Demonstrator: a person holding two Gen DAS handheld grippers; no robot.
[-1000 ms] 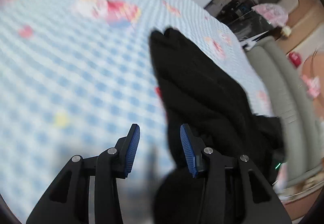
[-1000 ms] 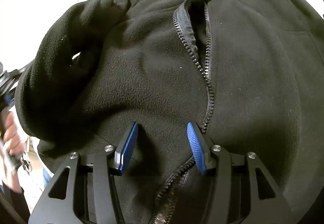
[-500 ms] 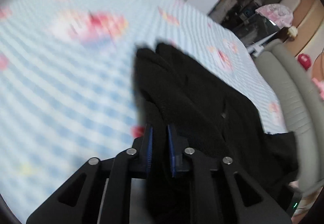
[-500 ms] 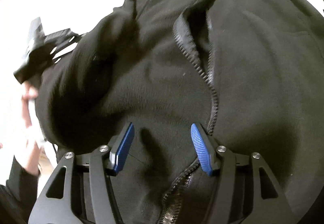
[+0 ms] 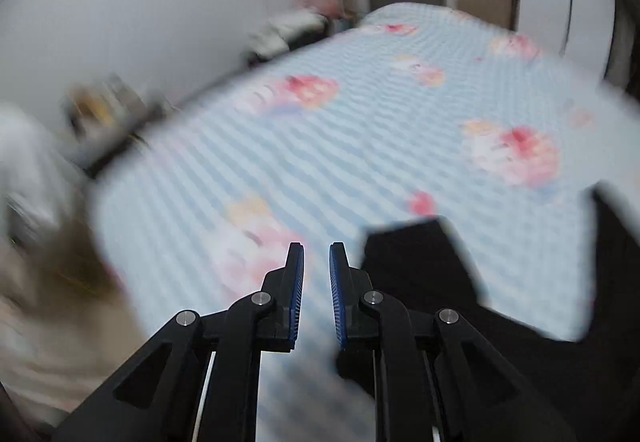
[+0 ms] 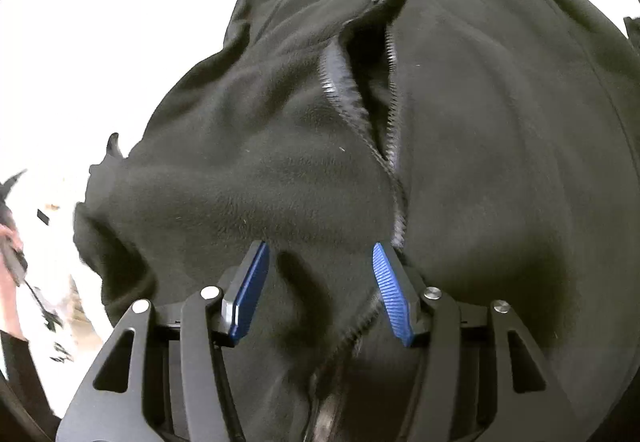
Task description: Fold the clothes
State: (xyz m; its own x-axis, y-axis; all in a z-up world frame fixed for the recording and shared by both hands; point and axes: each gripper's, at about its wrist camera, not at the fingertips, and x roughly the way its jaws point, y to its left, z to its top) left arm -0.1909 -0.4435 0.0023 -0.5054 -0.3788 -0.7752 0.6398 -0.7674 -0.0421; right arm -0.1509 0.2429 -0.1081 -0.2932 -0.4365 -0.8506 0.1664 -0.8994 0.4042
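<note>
Garment: a black fleece zip-front jacket [image 6: 248,178] lies spread, front up, on a pale blue checked bedspread with pink floral prints [image 5: 360,146].
Long axis: in the right wrist view the jacket's half-open zipper [image 6: 390,146] runs away from the camera, from the tongs toward the collar end at the top of frame.
Right gripper [image 6: 320,286]: poised directly over the jacket's middle, just left of the zipper line; jaws about half apart and closing slightly, fleece beneath them, pads apparently not pinching any of it.
Left gripper [image 5: 316,290]: jaws nearly together with a narrow slit between the blue pads; bedspread shows through the gap, so it appears to grip nothing.
Jacket from the left gripper: off to its right, where black fabric [image 5: 420,266] lies just beside the right finger; whether they touch is unclear in the blur.
Nearer hand: the right, by judgement.
Next move, judged: it turns on reaching across the zipper axis.
</note>
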